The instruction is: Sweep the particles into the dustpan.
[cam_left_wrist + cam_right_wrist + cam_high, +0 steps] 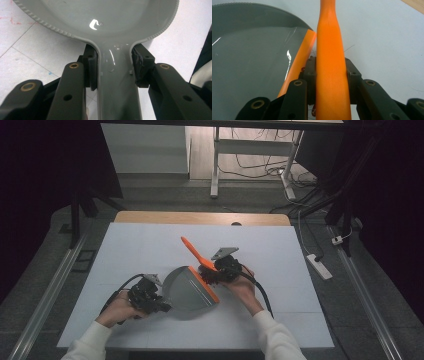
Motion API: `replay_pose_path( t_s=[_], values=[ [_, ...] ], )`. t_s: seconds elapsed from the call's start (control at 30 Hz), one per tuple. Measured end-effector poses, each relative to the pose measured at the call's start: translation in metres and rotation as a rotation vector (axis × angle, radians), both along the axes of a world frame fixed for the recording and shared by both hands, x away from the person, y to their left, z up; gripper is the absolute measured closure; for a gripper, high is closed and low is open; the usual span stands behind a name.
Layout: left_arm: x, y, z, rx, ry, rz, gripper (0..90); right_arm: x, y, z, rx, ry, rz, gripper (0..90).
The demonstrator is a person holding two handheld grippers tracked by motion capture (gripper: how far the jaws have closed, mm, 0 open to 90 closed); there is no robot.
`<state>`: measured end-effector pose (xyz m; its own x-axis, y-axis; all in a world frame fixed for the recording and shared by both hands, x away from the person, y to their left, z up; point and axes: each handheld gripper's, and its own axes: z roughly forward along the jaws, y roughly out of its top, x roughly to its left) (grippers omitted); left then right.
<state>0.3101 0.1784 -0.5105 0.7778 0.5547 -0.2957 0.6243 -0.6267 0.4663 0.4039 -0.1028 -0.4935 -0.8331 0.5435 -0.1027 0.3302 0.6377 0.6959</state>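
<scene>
On the white table (pixel 150 245), a grey dustpan (pixel 187 290) is clamped by its handle in the left gripper (pixel 162 307) while an orange brush handle (pixel 330 75) is pinched in the right gripper (pixel 212 275) at the pan's orange lip, so sweeping seems underway and a stroke toward the pan is judged next.

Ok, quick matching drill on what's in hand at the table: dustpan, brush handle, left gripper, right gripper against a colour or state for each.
Things:
1. dustpan
2. brush handle
3. left gripper
4. right gripper

States or colours:
A. shut on the brush handle
B. grey with an orange front lip
C. shut on the dustpan's handle
D. all orange, pointing away across the white table cover

Pairs: 1-B, 2-D, 3-C, 4-A
</scene>
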Motion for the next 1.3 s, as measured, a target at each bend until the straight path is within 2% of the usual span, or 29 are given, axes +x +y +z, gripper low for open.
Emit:
replay_pose_path(
  t_s=[0.47,0.73,1.03,1.17,1.3],
  values=[
    [0.000,-0.001,-0.001,0.000,-0.002,0.002,61.6,-0.005,0.008,-0.001,0.002,-0.002,0.021,69.9],
    [0.000,-0.001,-0.001,0.000,-0.001,0.001,61.6,-0.009,0.014,-0.001,0.000,-0.018,0.059,69.9],
    [0.000,0.000,-0.003,-0.003,0.001,0.003,61.6,-0.015,0.018,0.006,0.047,0.001,0.104,69.9],
    [0.000,0.001,-0.003,-0.001,0.005,0.000,61.6,-0.014,0.011,0.014,0.076,-0.021,0.075,69.9],
    [0.000,0.001,-0.003,0.000,0.005,-0.001,61.6,-0.007,-0.003,0.018,0.098,-0.026,-0.003,69.9]
  ],
)
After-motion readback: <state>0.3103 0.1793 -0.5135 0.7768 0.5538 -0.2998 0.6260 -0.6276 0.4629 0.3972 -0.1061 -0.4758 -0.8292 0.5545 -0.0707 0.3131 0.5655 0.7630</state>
